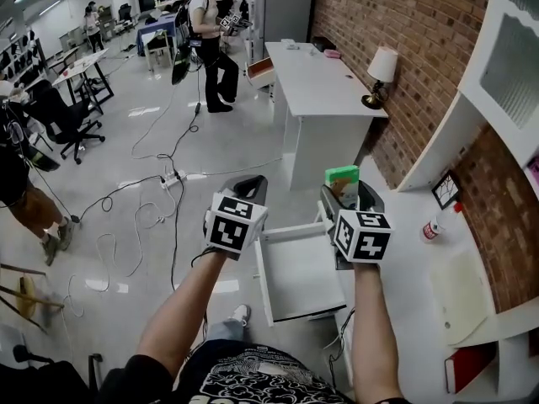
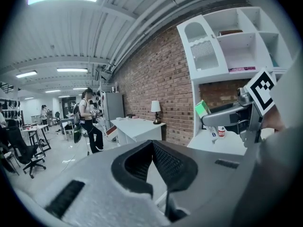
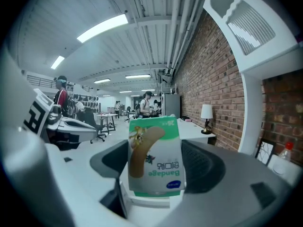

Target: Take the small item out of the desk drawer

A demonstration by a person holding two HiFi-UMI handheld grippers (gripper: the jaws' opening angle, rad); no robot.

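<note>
Sitting between the fingers of the right gripper (image 1: 345, 196), the green and white bandage box (image 3: 154, 150) is pinched on its two sides, with its print upside down in the right gripper view. In the head view it is out of the open drawer (image 1: 299, 272), raised beside the white counter (image 1: 413, 297). The left gripper (image 1: 248, 188) hangs just beside, its fingers pressed together at the tips, holding nothing.

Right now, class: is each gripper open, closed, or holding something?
Left gripper: closed, nothing between its jaws.
Right gripper: closed on the green bandage box.
</note>
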